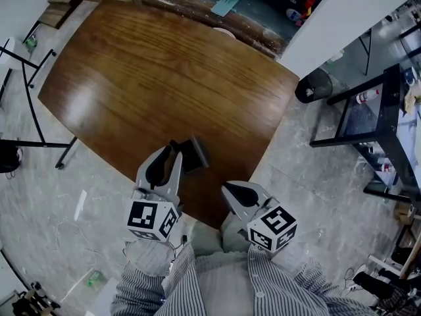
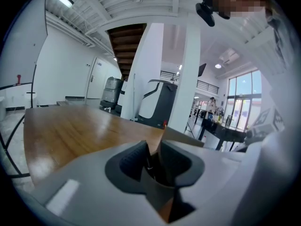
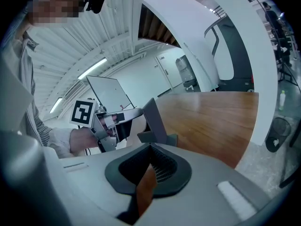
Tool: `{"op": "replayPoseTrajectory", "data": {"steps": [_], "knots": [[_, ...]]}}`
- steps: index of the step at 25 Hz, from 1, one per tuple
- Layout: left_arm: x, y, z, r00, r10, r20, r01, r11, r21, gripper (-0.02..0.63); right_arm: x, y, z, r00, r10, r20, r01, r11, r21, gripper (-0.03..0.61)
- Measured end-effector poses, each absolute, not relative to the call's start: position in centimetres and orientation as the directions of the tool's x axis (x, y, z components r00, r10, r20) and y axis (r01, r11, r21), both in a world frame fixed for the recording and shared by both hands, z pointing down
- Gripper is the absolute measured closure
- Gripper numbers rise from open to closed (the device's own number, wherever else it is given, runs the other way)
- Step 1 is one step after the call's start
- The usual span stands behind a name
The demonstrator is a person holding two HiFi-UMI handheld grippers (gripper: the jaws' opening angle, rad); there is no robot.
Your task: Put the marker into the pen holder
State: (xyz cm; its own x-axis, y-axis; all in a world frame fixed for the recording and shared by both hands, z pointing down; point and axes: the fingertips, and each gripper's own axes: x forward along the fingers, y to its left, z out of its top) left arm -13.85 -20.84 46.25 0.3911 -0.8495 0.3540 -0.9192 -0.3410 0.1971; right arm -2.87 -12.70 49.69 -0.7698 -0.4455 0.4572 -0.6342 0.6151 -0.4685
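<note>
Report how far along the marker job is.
Done: nothing, and no marker is in view. In hand: the left gripper is shut on a grey boxy piece, perhaps the holder. The right gripper is shut and empty. Left: fetching the marker and dropping it in.

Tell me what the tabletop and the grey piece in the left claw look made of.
Tabletop: wood or wood veneer, going by the brown grain lines, with a glossy varnish that shows pale glare.
Grey piece: probably matte plastic, since it is flat-sided, uniform and dull; painted metal can't be excluded.
</note>
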Motion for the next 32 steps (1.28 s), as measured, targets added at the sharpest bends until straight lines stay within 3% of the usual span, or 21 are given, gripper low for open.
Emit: {"op": "replayPoseTrajectory", "data": {"steps": [15, 20, 32], "knots": [[-10.0, -11.9, 43.4, 0.419, -0.841, 0.342, -0.904, -0.351, 0.245, 0.546, -3.7, -10.4, 43.5, -0.823, -0.438, 0.362, -0.555, 0.755, -0.349, 0.578], [-9.4, -9.0, 43.6, 0.395, -0.838, 0.376, -0.915, -0.32, 0.247, 0.604, -4.2, -8.2, 43.0, -0.83, -0.417, 0.369, -0.537, 0.776, -0.331, 0.578], [-9.6, -6.2, 44.4, 0.385, -0.82, 0.423, -0.917, -0.286, 0.28, 0.606, -5.4, -6.7, 43.2, -0.83, -0.382, 0.406, -0.511, 0.812, -0.28, 0.58]]}}
